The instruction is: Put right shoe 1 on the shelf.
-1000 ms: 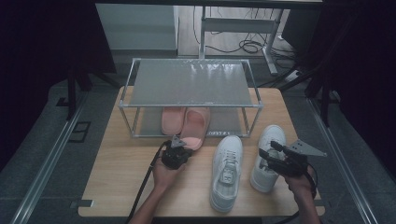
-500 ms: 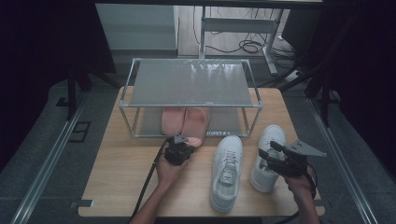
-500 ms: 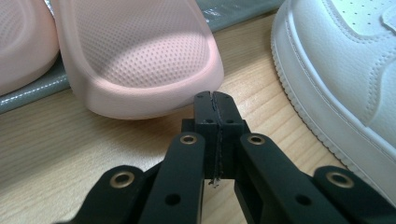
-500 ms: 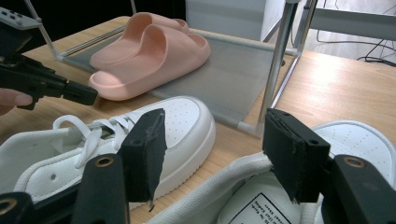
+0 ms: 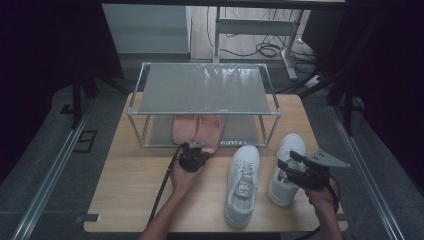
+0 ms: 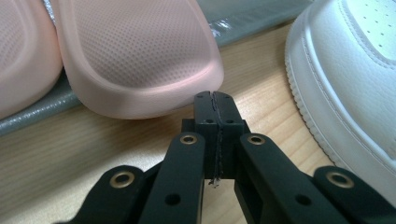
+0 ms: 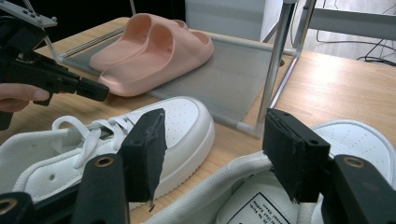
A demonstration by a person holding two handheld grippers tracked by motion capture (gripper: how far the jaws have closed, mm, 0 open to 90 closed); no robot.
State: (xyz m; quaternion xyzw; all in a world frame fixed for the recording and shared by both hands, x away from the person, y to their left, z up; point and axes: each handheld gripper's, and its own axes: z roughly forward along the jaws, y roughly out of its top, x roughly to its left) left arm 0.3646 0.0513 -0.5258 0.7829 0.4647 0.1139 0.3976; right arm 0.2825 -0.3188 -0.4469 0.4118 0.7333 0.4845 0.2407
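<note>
A pair of pink slippers (image 5: 196,130) lies on the lower shelf of a metal rack (image 5: 205,90). My left gripper (image 5: 196,146) is shut with nothing in it. In the left gripper view its tips (image 6: 215,100) stand right at the rim of the nearer slipper (image 6: 135,60); contact cannot be told. Two white sneakers lie on the table, one in the middle (image 5: 243,181) and one to the right (image 5: 287,165). My right gripper (image 7: 217,149) stands open over the right sneaker's heel opening (image 7: 257,205), its pads (image 7: 289,154) clear of it.
The wooden table (image 5: 135,190) has bare room at the left front. The rack's upright post (image 7: 275,60) rises just beyond the right gripper. The left gripper's black cable (image 5: 162,192) trails toward the front edge. Dark floor and desk legs lie behind.
The left gripper has crept slightly toward the slippers, still shut. The right hand and both sneakers have kept their places.
</note>
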